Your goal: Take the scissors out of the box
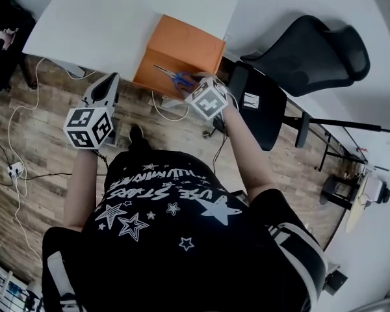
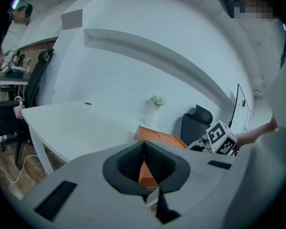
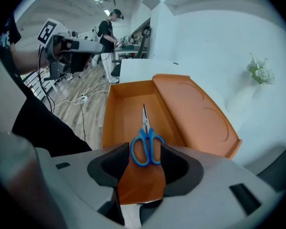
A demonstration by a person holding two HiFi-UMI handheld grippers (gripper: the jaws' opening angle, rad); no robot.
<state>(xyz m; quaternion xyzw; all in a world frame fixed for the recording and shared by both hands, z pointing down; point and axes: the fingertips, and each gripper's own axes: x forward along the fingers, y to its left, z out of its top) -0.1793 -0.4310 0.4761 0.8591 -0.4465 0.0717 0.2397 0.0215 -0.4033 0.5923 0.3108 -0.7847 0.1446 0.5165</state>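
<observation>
Scissors (image 3: 145, 140) are lying flat inside the open orange box (image 3: 115, 109), with the blue handles being straddled by the spread jaws of the right gripper (image 3: 145, 160). The left gripper (image 2: 144, 159) is being held aside, jaws pressed together on nothing. Both loops are best being pinched squarely, low, before lifting.

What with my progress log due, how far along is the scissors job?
Done: lid open, right claw at the box. In hand: its open jaws straddle the handles of the scissors, lying flat inside. Remaining: grip, lift out. Left claw shut, empty.
</observation>
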